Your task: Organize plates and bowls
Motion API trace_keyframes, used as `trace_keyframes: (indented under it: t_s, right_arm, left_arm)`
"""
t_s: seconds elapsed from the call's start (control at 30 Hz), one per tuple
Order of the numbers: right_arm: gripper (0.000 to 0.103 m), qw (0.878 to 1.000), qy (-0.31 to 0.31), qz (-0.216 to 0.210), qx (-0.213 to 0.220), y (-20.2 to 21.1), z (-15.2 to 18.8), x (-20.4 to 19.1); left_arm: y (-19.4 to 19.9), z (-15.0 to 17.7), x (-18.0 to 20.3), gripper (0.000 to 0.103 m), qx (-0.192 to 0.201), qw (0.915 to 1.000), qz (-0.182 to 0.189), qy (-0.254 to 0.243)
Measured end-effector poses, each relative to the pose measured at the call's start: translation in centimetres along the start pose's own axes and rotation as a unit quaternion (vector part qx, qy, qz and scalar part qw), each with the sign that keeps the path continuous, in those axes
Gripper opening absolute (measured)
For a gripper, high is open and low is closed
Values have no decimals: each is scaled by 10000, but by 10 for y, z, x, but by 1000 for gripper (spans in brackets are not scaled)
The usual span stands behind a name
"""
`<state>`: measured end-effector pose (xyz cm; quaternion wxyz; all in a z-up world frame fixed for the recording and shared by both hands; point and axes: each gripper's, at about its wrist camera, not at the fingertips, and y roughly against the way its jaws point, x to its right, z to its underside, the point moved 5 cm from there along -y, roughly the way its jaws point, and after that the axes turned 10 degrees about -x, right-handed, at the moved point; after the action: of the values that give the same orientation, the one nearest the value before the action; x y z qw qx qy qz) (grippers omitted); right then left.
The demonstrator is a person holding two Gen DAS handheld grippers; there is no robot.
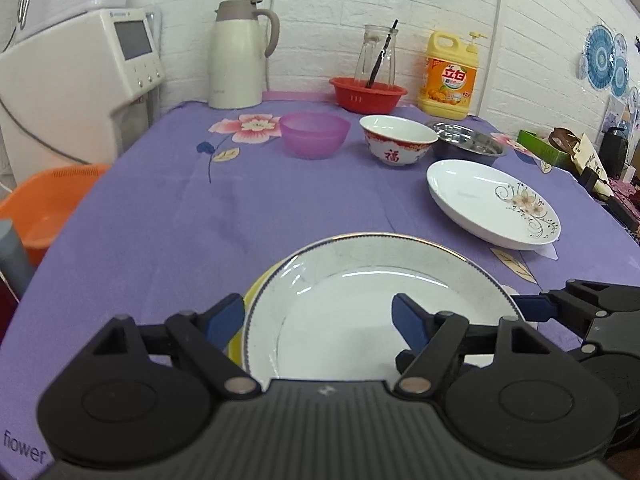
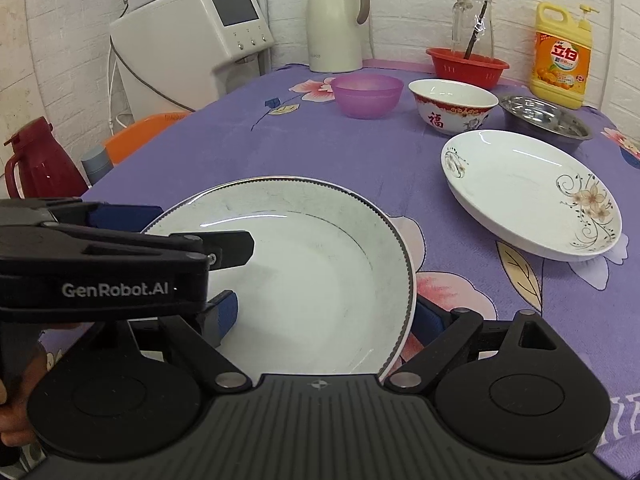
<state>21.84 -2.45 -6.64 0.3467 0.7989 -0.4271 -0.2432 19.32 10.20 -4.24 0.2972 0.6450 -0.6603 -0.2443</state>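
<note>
At the near edge of the purple tablecloth (image 1: 160,220), the grey-rimmed plate (image 1: 360,272) lies on a yellow plate (image 1: 236,346). It looks like a stack that has just been made.

The left gripper (image 1: 318,320) is wide. One pad is outside the left rim and the other well inside the dish, and neither presses. The right gripper (image 2: 326,316) is wide too and straddles the right rim the same way, holding nothing.

The step is probably the release. Draw both grippers straight back towards you and slightly up, at the same time. That keeps the inner pads from hooking the rim and sliding the top plate off the yellow one. Check that it sits centred before you leave.

The likely next target is the floral plate (image 1: 480,200), further back on the right. The purple plastic bowl (image 1: 314,134), the red-and-white porcelain bowl (image 1: 396,140) and the steel bowl (image 1: 468,144) stand in a row behind it, still unstacked.

Hard to see:
- The yellow plate is almost fully covered and only a sliver shows at the left, so you can't tell its shape or how it is centred.
- The gripper bodies hide the near edge of the stack.
- The rim partly hides the right gripper's outer pad, so you can't tell whether it touches.
- The floral plate looks tilted, and something pale under its near edge can't be identified.
</note>
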Motion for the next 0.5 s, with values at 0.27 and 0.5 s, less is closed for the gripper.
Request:
trace_keyframes:
  t_s: [0.27,0.5]
  right_arm:
    - [103,9958,-336,227,818,51,-6,21]
    - [103,9914,-918,375,853,62,4,59]
  left_arm:
    - [11,-27,7,78,200,9990,350,196]
    - [-5,-37,38,78,37,9981,617,6]
